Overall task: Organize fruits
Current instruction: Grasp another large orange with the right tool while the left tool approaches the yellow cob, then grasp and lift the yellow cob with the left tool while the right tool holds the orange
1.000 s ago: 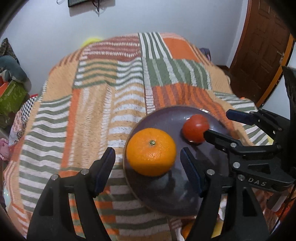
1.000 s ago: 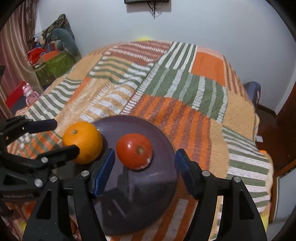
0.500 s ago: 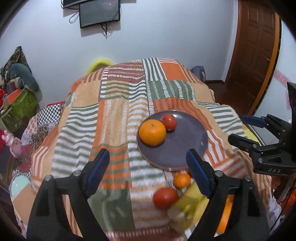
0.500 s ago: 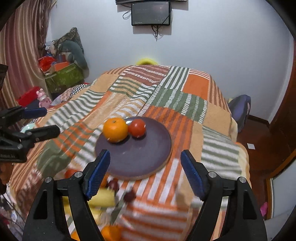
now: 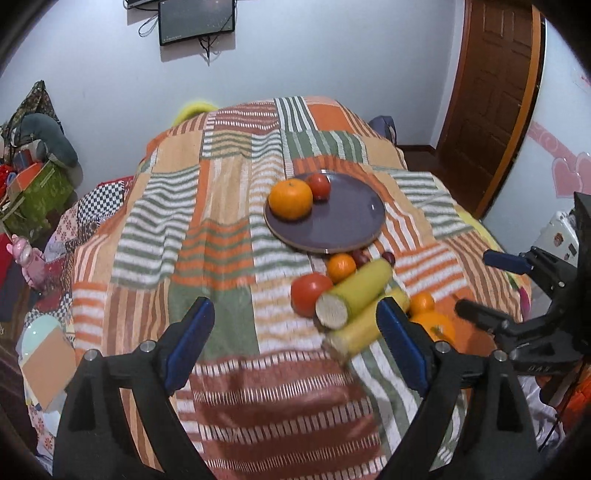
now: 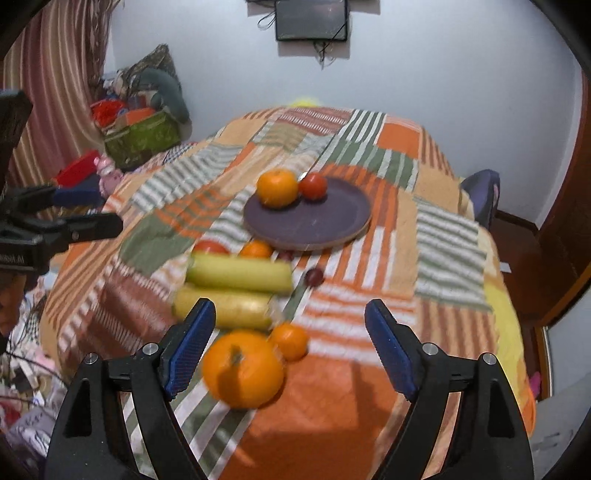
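Observation:
A purple plate [image 5: 343,225] [image 6: 325,221] on the patchwork bedspread holds a big orange [image 5: 290,198] [image 6: 277,187] and a tomato [image 5: 320,186] [image 6: 313,187]. In front of the plate lie two corn cobs [image 5: 354,291] [image 6: 240,275], a tomato [image 5: 309,293], a small orange [image 5: 341,267], dark plums [image 6: 314,277], a large orange [image 6: 242,371] and a small one [image 6: 290,339]. My left gripper [image 5: 295,345] is open and empty, well back from the fruit. My right gripper [image 6: 288,343] is open and empty above the large orange.
The bed [image 5: 166,229] drops off at the left, right and front edges. A green box [image 6: 142,138] and clutter sit on the floor at the left. A wooden door [image 5: 491,99] stands at the right. A screen [image 6: 312,20] hangs on the far wall.
Both grippers have pulled back and up from the plate, leaving the orange and tomato on it. The loose fruit in front of the plate has come into view.

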